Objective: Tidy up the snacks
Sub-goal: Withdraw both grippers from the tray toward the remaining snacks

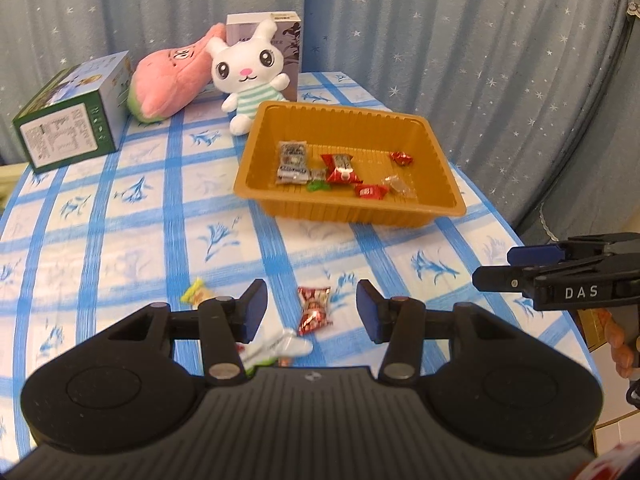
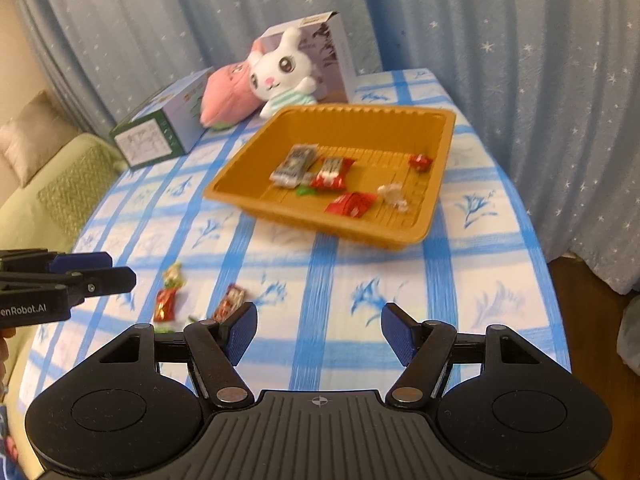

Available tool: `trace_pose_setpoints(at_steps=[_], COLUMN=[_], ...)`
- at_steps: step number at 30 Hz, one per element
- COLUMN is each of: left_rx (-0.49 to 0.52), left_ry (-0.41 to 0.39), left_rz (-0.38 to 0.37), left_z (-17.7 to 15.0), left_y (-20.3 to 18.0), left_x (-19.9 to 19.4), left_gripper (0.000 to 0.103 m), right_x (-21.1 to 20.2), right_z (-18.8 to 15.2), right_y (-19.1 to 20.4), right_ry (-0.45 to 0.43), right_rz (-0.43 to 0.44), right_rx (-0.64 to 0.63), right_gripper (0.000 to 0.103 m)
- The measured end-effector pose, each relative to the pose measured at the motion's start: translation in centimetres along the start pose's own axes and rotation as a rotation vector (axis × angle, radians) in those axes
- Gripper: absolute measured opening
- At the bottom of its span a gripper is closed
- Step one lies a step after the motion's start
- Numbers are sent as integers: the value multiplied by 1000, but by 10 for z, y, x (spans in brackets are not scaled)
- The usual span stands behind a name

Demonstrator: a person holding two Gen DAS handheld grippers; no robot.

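An orange plastic tray (image 1: 344,214) (image 2: 236,168) sits mid-table and holds several wrapped snacks, among them a grey packet (image 1: 293,162) and a red packet (image 1: 340,168). Loose snacks lie on the cloth near the front: a red candy (image 1: 314,310) between my left fingers' line, a yellow one (image 1: 197,291), and a white wrapper (image 1: 280,346). In the right wrist view, loose snacks (image 2: 166,304) (image 2: 229,302) lie at the left. My left gripper (image 1: 311,312) is open above the red candy. My right gripper (image 2: 318,330) is open and empty over bare cloth.
A white plush rabbit (image 1: 250,74), a pink plush (image 1: 168,84), a green-edged box (image 1: 74,120) and an upright box (image 1: 288,36) stand at the table's back. Curtains hang behind. The table edge falls off at the right, and a sofa (image 2: 48,184) stands left.
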State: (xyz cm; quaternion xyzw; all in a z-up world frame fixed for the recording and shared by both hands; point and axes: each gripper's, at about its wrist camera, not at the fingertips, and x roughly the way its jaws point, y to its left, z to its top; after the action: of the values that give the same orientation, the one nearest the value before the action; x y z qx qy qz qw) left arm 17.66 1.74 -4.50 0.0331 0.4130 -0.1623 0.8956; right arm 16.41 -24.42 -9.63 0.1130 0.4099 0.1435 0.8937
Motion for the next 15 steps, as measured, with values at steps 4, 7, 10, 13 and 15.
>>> trace_pose_setpoints(at_steps=[4, 7, 10, 13, 15], left_rx=[-5, -10, -15, -23, -23], left_ry=[5, 11, 19, 33, 38], left_rz=[17, 29, 43, 51, 63], left_z=[-14, -24, -35, -43, -48], left_y=[1, 2, 4, 6, 8], left_x=[-7, -11, -13, -12, -11], left_gripper=[46, 46, 46, 46, 46], right_x=[0, 1, 3, 7, 10], right_z=[-11, -17, -22, -27, -30], right_y=[5, 9, 14, 18, 20], right_ry=[20, 31, 41, 55, 68], right_rz=[11, 19, 26, 34, 34], right_rx=[-17, -31, -45, -54, -58], right_gripper=[69, 69, 69, 69, 69])
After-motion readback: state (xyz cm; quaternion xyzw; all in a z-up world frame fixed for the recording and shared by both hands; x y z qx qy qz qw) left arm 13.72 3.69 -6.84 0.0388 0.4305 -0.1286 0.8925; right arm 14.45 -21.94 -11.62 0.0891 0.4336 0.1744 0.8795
